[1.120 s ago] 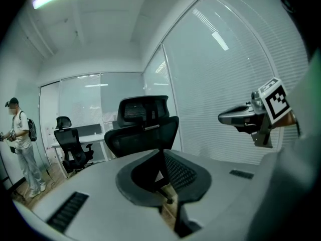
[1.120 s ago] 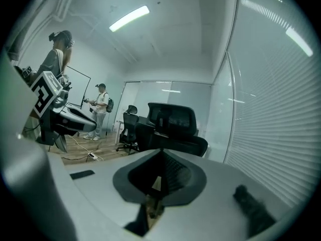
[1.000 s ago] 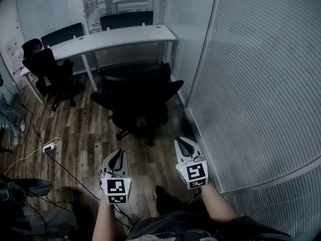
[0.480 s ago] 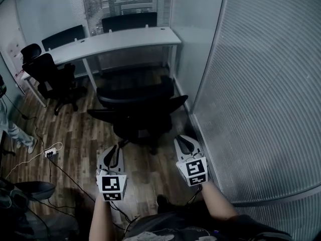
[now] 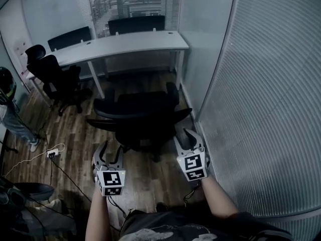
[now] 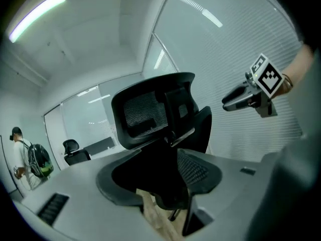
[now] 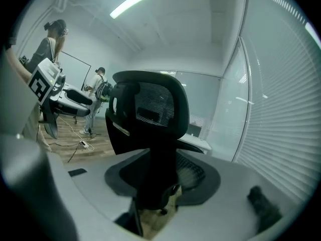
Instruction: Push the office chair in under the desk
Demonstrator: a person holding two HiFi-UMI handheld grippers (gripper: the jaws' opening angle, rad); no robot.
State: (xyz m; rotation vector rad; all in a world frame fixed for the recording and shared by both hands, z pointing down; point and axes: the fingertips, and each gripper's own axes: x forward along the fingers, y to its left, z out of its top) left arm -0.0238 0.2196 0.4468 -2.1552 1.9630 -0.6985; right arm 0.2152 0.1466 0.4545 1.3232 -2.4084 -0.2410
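Note:
A black office chair [image 5: 138, 115] stands on the wood floor with its back toward me, in front of the right end of the white desk [image 5: 125, 41]. My left gripper [image 5: 111, 148] is just short of the chair's left rear and my right gripper [image 5: 185, 138] is by its right rear; neither touches it. Both jaws have just been opening and stand open, with nothing between them. In the left gripper view the chair's mesh back [image 6: 155, 114] fills the middle, with the right gripper [image 6: 251, 92] beside it. The right gripper view shows the chair back [image 7: 150, 119] and the left gripper [image 7: 55, 102].
A glass wall with blinds [image 5: 261, 99] runs close along the right. A second black chair [image 5: 55, 74] stands at the desk's left end, and other chairs [image 5: 135, 23] sit behind the desk. A power strip and cables [image 5: 50, 152] lie on the floor at left, near a person [image 5: 10, 114].
Both grippers have moved forward toward the chair, which now sits closer in view. Their jaws, shut in the earlier frames, now stand open.

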